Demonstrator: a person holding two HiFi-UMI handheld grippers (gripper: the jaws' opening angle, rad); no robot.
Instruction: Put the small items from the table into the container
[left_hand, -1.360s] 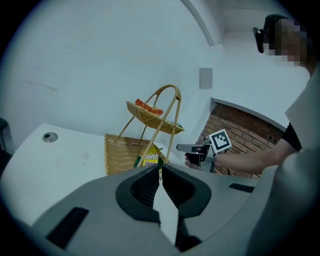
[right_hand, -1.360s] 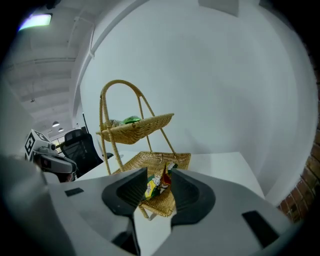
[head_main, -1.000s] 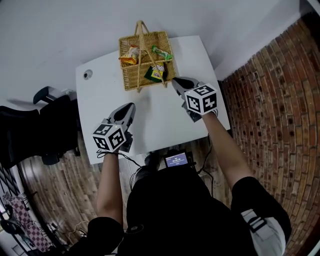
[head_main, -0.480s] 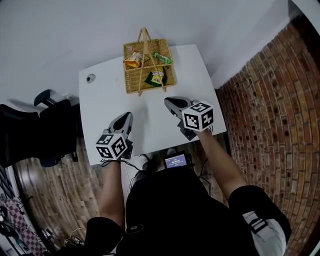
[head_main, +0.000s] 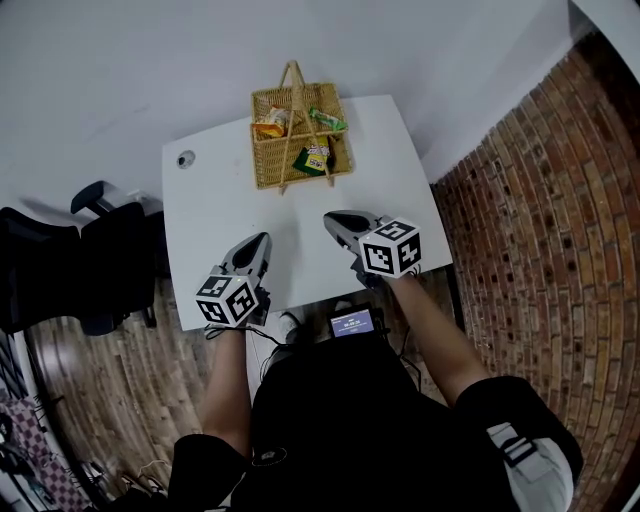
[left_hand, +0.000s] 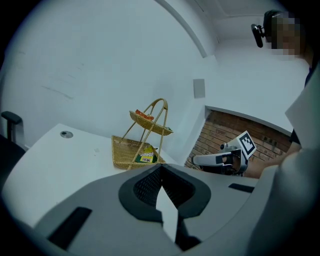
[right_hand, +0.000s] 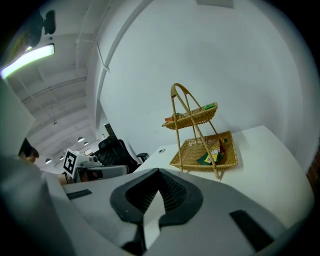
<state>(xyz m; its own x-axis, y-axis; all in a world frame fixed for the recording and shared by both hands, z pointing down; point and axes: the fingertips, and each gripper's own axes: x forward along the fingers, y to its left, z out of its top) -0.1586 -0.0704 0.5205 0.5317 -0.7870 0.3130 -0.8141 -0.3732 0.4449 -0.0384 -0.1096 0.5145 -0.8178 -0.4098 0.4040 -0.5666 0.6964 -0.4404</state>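
A two-tier wicker basket (head_main: 300, 140) with a tall handle stands at the far side of the white table (head_main: 300, 215). Its upper tier holds an orange packet (head_main: 271, 122) and a green packet (head_main: 326, 120); a green-and-yellow packet (head_main: 315, 157) lies in the lower tray. My left gripper (head_main: 261, 241) hovers over the table's near left part, shut and empty. My right gripper (head_main: 331, 219) is over the near right part, also shut on nothing. Both are well short of the basket (left_hand: 135, 152) (right_hand: 202, 147). Each gripper view shows its own closed tips (left_hand: 161, 167) (right_hand: 158, 171).
A round cable hole (head_main: 186, 158) sits at the table's far left corner. A black office chair (head_main: 70, 265) stands left of the table and a brick wall (head_main: 540, 220) runs along the right. A small screen (head_main: 354, 322) hangs at the table's near edge.
Both grippers have drawn back from the basket toward the person, the right one farther. The right gripper's tips, beside the basket a second ago, are over the table's middle.
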